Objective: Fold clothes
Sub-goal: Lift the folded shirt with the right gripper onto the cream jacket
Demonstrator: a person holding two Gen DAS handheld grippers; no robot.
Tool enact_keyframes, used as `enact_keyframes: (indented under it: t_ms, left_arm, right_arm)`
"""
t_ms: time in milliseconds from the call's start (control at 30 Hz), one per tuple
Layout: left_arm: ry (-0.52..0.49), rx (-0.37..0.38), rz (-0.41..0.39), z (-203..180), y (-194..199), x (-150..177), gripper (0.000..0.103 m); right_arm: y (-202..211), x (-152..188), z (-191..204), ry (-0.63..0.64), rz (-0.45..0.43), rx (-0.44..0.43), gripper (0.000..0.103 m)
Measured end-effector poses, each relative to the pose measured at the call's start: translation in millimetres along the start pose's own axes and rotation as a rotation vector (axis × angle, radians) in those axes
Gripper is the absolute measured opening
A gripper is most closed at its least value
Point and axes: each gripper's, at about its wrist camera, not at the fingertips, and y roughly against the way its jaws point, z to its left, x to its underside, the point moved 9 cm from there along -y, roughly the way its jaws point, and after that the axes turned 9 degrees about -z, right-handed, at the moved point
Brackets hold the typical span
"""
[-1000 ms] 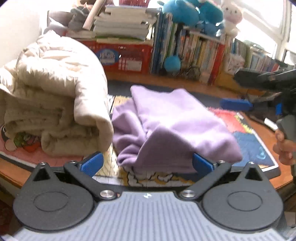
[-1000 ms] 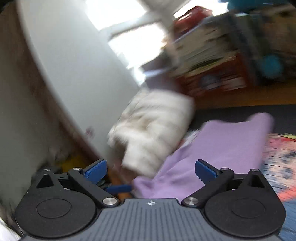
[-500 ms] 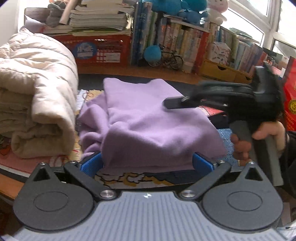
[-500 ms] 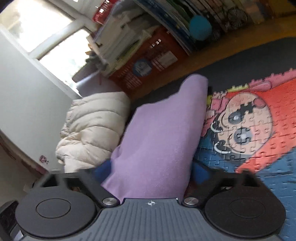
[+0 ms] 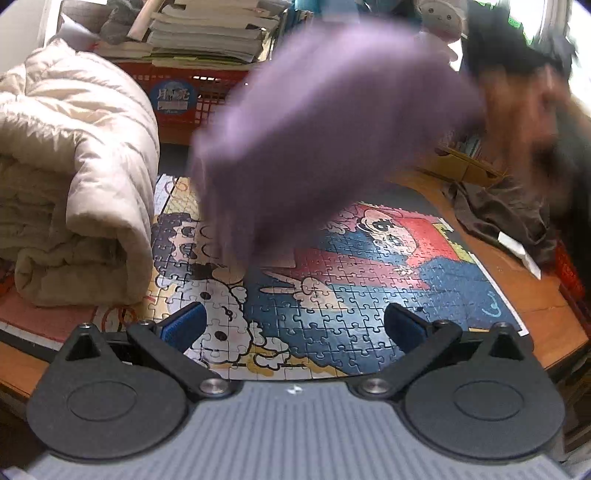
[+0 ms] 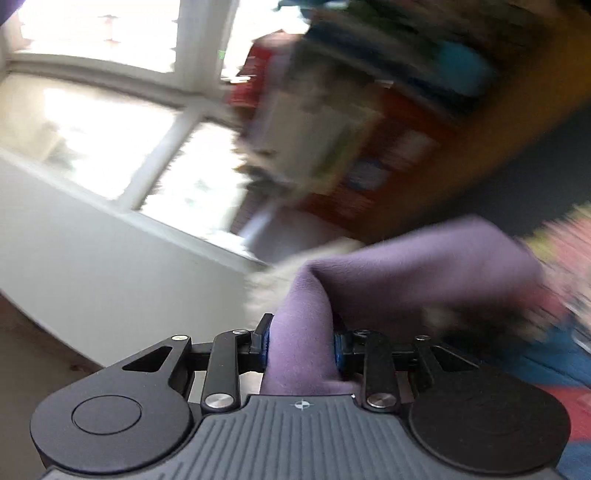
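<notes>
The purple garment [image 5: 325, 133] hangs blurred in the upper middle of the left wrist view, lifted clear of the jigsaw puzzle [image 5: 332, 288] that covers the centre of the tabletop [image 5: 532, 295]. Its lower edge trails down toward the left part of the puzzle; whether it still touches there cannot be told through the blur. In the right wrist view a fold of the same purple cloth [image 6: 299, 343] runs up between the blue pads of the right tongs [image 6: 300, 349], which have just been closing and now pinch it from both sides; the rest of the cloth stretches away to the right of that frame.

The left tongs [image 5: 293, 325] sit spread wide at the bottom of their own view, over the near edge of the puzzle, with nothing between the blue pads.

At the left of the left wrist view a cream puffer jacket [image 5: 74, 177] lies rolled in a thick bundle beside the puzzle. Behind it, at the upper left, a red crate [image 5: 192, 99] carries a stack of books [image 5: 207, 33]. A dark cloth [image 5: 502, 210] lies crumpled at the right edge of the tabletop. At the upper right of that frame a person's blurred figure [image 5: 532, 103] fills the corner. The right wrist view is tilted and smeared, showing a bright window [image 6: 110, 140] at upper left.
</notes>
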Motion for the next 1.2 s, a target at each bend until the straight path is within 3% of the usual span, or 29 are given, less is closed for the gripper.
enact_keyframes:
  t_ms: [200, 300, 367, 467, 567, 600, 633, 667, 700, 767, 833, 900, 1000, 1100, 1200]
  left_arm:
    - [0.021, -0.005, -0.019, 14.3, 14.8, -12.4, 0.103]
    - [0.038, -0.032, -0.031, 28.0, 24.5, -17.2, 0.103]
    - [0.044, -0.054, -0.043, 39.9, 34.5, -18.6, 0.103]
    - [0.068, -0.102, -0.052, 59.4, 44.7, -16.4, 0.103]
    - [0.104, -0.138, -0.044, 75.6, 48.4, -10.0, 0.103]
    - [0.115, -0.146, -0.04, 79.6, 48.5, -7.9, 0.103]
    - [0.12, -0.151, -0.036, 81.4, 47.7, -7.1, 0.103]
    - [0.124, -0.155, -0.033, 82.9, 46.9, -6.4, 0.103]
    - [0.124, -0.157, -0.032, 82.4, 45.7, -7.2, 0.103]
    - [0.121, -0.153, -0.033, 78.6, 43.0, -10.4, 0.103]
    - [0.109, -0.133, -0.039, 69.5, 40.0, -14.6, 0.103]
    - [0.092, -0.112, -0.042, 57.3, 35.1, -18.2, 0.103]
    - [0.074, -0.086, -0.041, 33.6, 21.5, -23.2, 0.103]
    - [0.054, -0.042, -0.026, 4.1, -0.5, -30.9, 0.103]
    - [0.016, -0.017, -0.004, -27.9, -21.1, -34.9, 0.103]
  right_arm:
    - [-71.9, -32.2, 142.5, 0.139, -0.042, -0.309, 0.031]
    - [-118.2, -20.9, 169.5, 0.199, -0.045, -0.321, 0.032]
    - [-155.7, -1.7, 155.0, 0.217, 0.019, -0.288, 0.033]
    - [-212.5, 40.2, 84.6, 0.168, 0.187, -0.12, 0.034]
    - [-237.1, 70.9, 9.1, 0.166, 0.281, 0.033, 0.037]
    - [-237.1, 73.4, -6.1, 0.148, 0.283, 0.03, 0.04]
    - [-232.2, 69.7, -11.5, 0.117, 0.271, 0.006, 0.045]
    - [-225.0, 63.2, -13.1, 0.089, 0.26, 0.0, 0.06]
    - [-212.6, 54.6, -11.7, 0.084, 0.242, -0.003, 0.083]
    - [-182.4, 35.9, -5.7, 0.101, 0.196, -0.014, 0.102]
    - [-147.9, 16.4, 3.4, 0.195, 0.145, -0.033, 0.102]
    - [-98.8, -8.6, 5.9, 0.357, 0.045, 0.012, 0.102]
    - [-14.4, -40.7, -10.4, 0.644, -0.17, 0.217, 0.102]
    - [77.4, -65.4, -38.7, 0.953, -0.353, 0.512, 0.103]
    - [158.3, -89.8, -87.1, 1.094, -0.396, 0.829, 0.103]
